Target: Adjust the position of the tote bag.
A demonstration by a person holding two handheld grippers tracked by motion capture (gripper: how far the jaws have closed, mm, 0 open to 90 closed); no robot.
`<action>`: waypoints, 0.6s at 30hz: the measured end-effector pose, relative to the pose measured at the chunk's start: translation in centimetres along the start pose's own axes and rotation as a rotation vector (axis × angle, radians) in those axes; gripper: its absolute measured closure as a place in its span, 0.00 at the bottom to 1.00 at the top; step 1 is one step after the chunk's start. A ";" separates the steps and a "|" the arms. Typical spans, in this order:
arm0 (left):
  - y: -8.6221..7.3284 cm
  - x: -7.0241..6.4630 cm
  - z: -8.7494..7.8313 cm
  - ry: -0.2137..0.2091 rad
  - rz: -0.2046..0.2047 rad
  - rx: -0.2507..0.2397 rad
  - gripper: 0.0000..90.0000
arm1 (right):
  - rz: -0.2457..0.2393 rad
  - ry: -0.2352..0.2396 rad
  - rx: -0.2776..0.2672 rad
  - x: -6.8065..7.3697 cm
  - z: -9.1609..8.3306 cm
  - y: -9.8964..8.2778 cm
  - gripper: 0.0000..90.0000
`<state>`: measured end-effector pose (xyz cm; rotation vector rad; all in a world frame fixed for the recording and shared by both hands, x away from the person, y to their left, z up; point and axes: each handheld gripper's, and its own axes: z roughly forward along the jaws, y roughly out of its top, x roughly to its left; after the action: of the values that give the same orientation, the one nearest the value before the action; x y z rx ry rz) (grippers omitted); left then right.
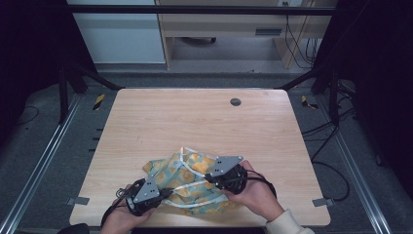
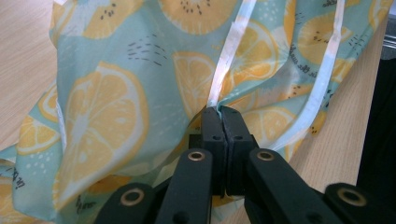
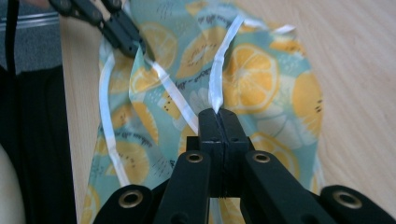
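While both hands rest near the table's front edge:
Cloth: a lemon-print cloth with white ribbons lies crumpled on the wood, between the hands.
Left gripper: jaws clamped together on a white ribbon and the cloth's edge.
Right gripper: jaws pinched tight on another ribbon.

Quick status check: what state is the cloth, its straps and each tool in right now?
Cloth: crumpled in a heap, lying on the table near its front edge.
Straps: loose, trailing across the cloth.
Left tool: shut, pinching the cloth where a white strap meets it.
Right tool: shut on a white strap.
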<state>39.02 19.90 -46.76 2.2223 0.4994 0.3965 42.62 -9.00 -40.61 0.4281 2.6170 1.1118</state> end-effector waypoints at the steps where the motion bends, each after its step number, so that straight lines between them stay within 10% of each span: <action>1: 0.0 0.0 0.0 -0.001 0.002 -0.003 1.00 | -0.003 -0.007 -0.007 -0.1 -0.2 0.3 1.00; 18: 0.2 -0.4 0.0 -0.013 0.045 0.019 1.00 | 0.081 -0.032 -0.051 -3.0 -0.4 3.5 1.00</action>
<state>38.75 19.61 -46.70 2.2560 0.4488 0.4025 45.85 -8.01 -37.39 0.5405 2.5584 1.1843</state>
